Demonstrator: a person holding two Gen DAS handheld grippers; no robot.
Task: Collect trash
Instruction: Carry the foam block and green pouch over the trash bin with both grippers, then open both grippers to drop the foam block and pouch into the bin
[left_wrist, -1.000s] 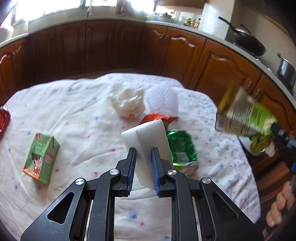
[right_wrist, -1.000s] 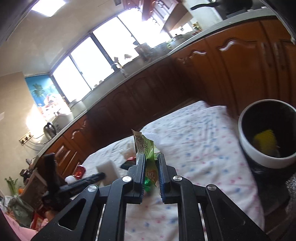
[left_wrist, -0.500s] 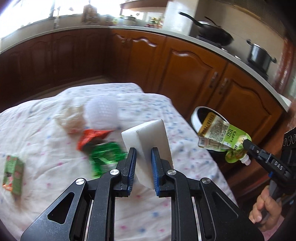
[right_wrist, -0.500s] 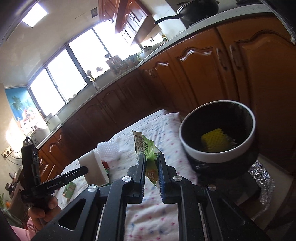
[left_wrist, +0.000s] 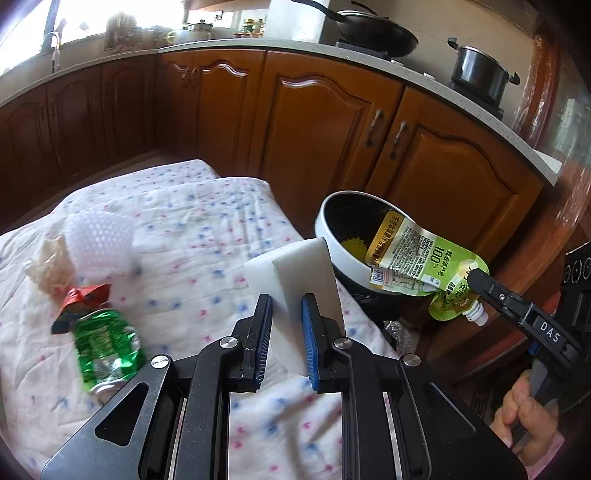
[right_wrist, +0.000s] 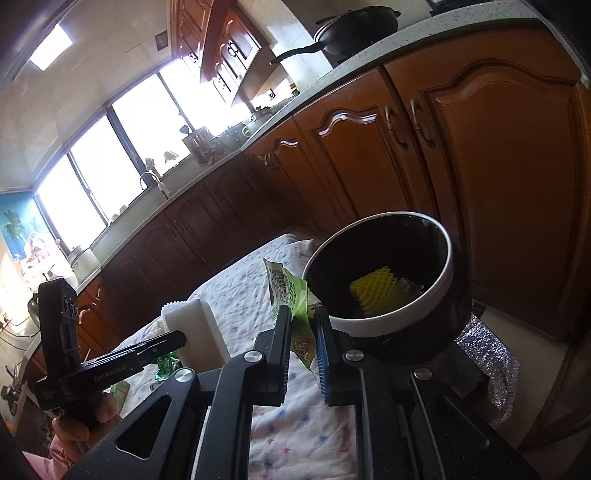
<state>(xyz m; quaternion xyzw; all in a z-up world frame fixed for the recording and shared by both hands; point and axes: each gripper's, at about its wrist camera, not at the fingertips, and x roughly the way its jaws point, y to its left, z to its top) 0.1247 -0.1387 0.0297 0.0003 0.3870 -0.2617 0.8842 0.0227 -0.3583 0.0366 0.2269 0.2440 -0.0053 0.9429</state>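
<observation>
My left gripper (left_wrist: 287, 308) is shut on a white foam block (left_wrist: 295, 273), held above the table's right edge. My right gripper (right_wrist: 301, 325) is shut on a green drink pouch (right_wrist: 291, 291), which hangs over the rim of the white-rimmed black bin (right_wrist: 436, 295). In the left wrist view the pouch (left_wrist: 417, 262) overlaps the bin's (left_wrist: 328, 236) mouth. A yellow foam net (right_wrist: 376, 291) lies inside the bin. The foam block also shows in the right wrist view (right_wrist: 195, 332).
On the spotted tablecloth (left_wrist: 207, 229) lie a green crushed wrapper (left_wrist: 103, 339), a red wrapper (left_wrist: 81, 295), a white foam net (left_wrist: 99, 240) and crumpled paper (left_wrist: 48, 266). Wooden cabinets (left_wrist: 325, 122) stand behind the bin. Silver foil (right_wrist: 491, 365) lies on the floor.
Both grippers have swung right towards the bin. The pouch has moved from beside the bin to over its rim. The foam block has come closer to the bin.
</observation>
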